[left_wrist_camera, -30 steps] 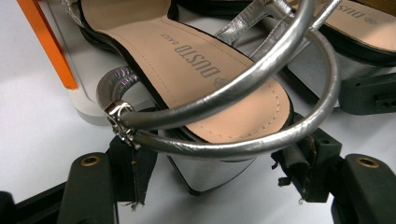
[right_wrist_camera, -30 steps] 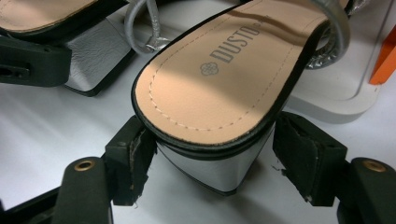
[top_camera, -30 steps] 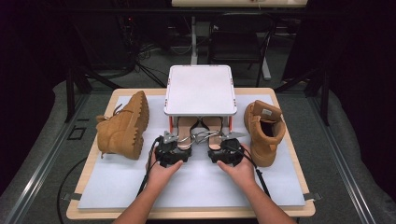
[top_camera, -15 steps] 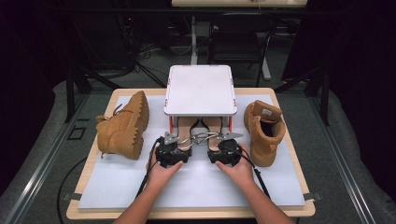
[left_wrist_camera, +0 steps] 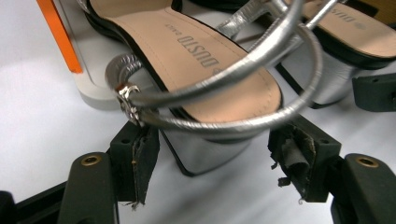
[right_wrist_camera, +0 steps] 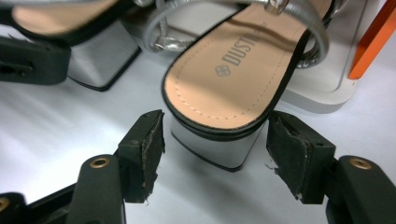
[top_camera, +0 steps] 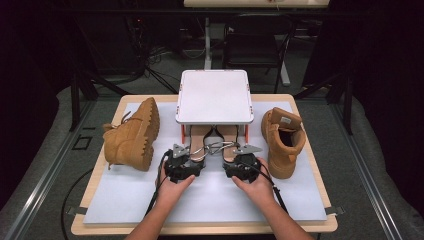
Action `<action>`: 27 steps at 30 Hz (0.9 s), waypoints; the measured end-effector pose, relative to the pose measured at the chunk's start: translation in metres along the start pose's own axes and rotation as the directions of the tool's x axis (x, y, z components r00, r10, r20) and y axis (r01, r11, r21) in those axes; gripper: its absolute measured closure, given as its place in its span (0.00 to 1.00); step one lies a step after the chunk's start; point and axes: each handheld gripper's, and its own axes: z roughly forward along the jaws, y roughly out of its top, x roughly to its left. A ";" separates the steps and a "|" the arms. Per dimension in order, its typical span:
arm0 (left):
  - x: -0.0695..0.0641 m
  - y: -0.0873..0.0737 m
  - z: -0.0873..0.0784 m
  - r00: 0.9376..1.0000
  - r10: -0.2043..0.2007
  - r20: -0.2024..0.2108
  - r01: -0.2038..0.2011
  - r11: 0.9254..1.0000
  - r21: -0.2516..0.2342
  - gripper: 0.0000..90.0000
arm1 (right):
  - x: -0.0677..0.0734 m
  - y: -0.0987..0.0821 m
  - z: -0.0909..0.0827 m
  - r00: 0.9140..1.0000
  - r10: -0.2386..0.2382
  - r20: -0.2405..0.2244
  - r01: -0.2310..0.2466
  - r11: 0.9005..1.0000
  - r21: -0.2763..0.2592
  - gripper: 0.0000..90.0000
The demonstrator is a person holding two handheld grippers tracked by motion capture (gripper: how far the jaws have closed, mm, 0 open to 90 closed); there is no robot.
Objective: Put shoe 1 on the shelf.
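Two silver block-heel sandals with tan insoles lie side by side under a white stand (top_camera: 214, 97). My left gripper (left_wrist_camera: 215, 154) is open, its pads on either side of the left sandal's (left_wrist_camera: 205, 70) heel, a silver strap looping just above them. My right gripper (right_wrist_camera: 217, 140) is also open. Its jaws have just been closing around the right sandal's (right_wrist_camera: 233, 70) heel, with a gap left at each pad. In the high view the left gripper (top_camera: 189, 154) and the right gripper (top_camera: 234, 152) sit close together in front of the stand.
The stand's orange leg (left_wrist_camera: 58, 37) rises just left of the left sandal. A tan boot (top_camera: 132, 137) lies on its side at the left, and another tan boot (top_camera: 282, 140) stands upright at the right. All of this rests on a white mat (top_camera: 210, 200) over a wooden board.
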 end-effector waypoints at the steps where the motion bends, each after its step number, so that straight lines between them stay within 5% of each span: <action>1: -0.001 -0.001 -0.002 1.000 -0.002 0.001 0.002 1.000 -0.006 0.38 | 0.000 0.000 -0.003 1.000 0.007 -0.008 -0.007 1.000 0.001 0.41; 13: -0.006 -0.002 -0.013 1.000 -0.024 -0.003 0.024 0.999 -0.025 0.49 | -0.001 -0.008 -0.011 0.996 0.086 -0.005 -0.086 0.996 -0.016 0.48; 27: -0.012 -0.005 -0.001 0.999 -0.015 -0.047 0.015 1.000 0.002 0.44 | 0.004 -0.008 -0.002 0.991 0.136 0.007 -0.136 0.991 -0.008 0.46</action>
